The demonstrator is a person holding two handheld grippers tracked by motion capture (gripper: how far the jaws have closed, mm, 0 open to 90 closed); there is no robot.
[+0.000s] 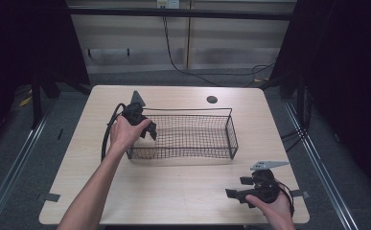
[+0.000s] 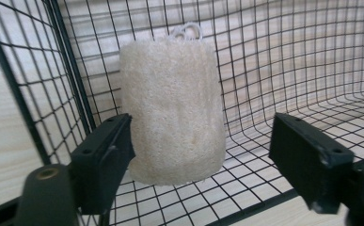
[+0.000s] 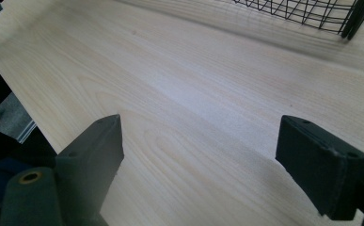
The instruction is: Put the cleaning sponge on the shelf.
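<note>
Right tongs point(image 1: 234, 188): near right corner of counter point(image 1: 183, 191), jaws wide, nothing between, parked clear of the work. Left tongs point(image 1: 150, 129): over left end of wire basket point(image 1: 231, 136), jaws spread around loofah sponge point(image 2: 172, 113), one jaw beside it, other apart, not pinching. Sponge: upright against basket's end wall; mesh crowds the approach.

Overhead and jaw-level views sharing basket point(image 1: 188, 132)

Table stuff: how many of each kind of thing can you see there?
Basket: 1
Loofah: 1, inside the basket
Tongs: 2, left and right
Total: 4
</note>
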